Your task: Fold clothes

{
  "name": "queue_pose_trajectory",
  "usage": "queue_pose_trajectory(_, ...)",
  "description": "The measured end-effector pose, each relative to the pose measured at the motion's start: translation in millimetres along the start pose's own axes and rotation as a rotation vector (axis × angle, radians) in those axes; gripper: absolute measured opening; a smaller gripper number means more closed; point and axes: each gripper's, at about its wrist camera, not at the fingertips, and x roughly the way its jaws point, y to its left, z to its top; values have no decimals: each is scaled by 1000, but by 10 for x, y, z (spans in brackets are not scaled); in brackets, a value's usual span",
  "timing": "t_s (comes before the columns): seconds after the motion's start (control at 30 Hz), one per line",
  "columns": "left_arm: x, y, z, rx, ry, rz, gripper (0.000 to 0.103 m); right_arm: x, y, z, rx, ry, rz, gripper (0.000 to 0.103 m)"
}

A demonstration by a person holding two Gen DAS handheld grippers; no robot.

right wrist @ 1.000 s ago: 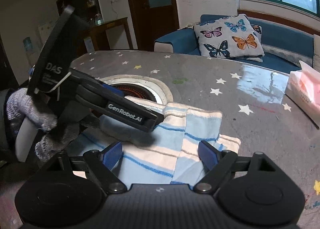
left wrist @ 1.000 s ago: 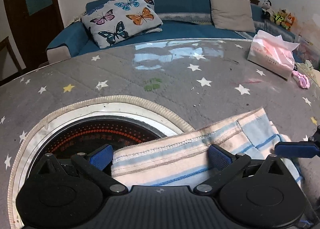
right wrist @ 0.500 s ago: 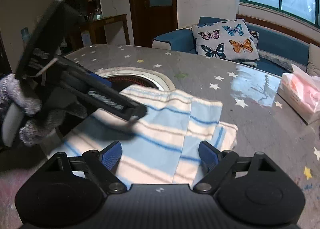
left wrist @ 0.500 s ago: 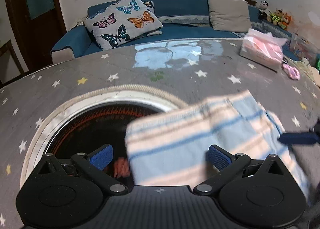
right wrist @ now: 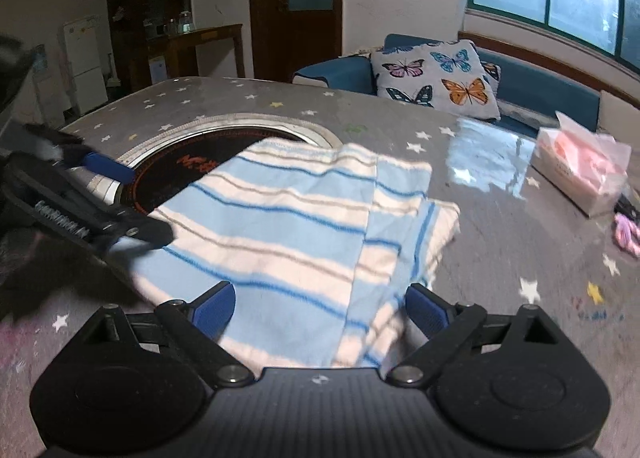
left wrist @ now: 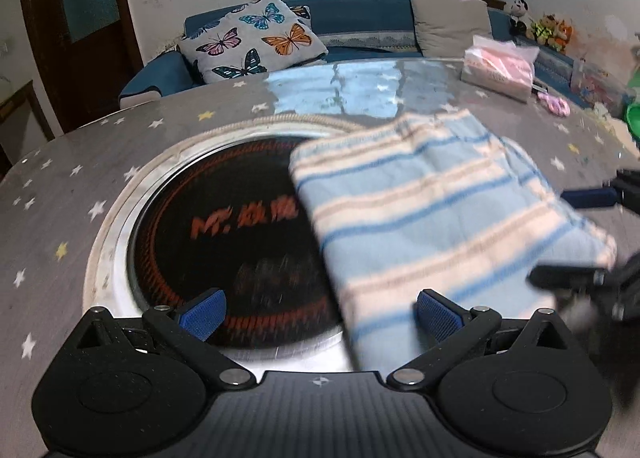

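A folded blue and cream striped cloth (left wrist: 432, 217) lies flat on the grey star-patterned table (left wrist: 72, 185), partly over the round black hotplate (left wrist: 224, 225). It also shows in the right wrist view (right wrist: 304, 234). My left gripper (left wrist: 320, 308) is open and empty, above the hotplate at the cloth's left edge. My right gripper (right wrist: 320, 308) is open and empty over the cloth's near edge. The left gripper shows in the right wrist view (right wrist: 108, 197) at the cloth's left side. The right gripper's fingertips (left wrist: 588, 195) show at the cloth's right edge.
A pink tissue pack (left wrist: 500, 65) and a small pink item (left wrist: 554, 103) lie at the table's far right. A blue sofa with a butterfly pillow (left wrist: 256, 37) stands behind the table. A dark door (right wrist: 296, 5) and shelves stand further back.
Both grippers have risen and pulled back from the cloth. The cloth, held up near the left gripper a second ago, now lies flat and free on the table.
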Motion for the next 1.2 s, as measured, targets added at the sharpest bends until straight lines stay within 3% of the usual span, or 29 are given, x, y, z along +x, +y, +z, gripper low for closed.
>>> queue_pose_trajectory(0.2, -144, 15, -222, 12, -9, -2, 103, -82, -50, -103, 41, -5, -5, 95)
queue_pose_trajectory(0.63, -192, 137, -312, -36, -2, 10, 103, -143, -193, -210, 105, 9, -42, 95)
queue_pose_trajectory(0.8, -222, 139, -250, -36, -11, 9, 103, -277, -276, -195, 129, -16, -58, 95)
queue_pose_trajectory(1.03, -152, 176, -14, -107, -33, -51, 100, -194, -354, -125, 212, -5, -6, 86)
queue_pose_trajectory(1.2, -6, 205, 162, -150, -20, -86, 88, -67, -401, -16, 275, -4, 23, 85)
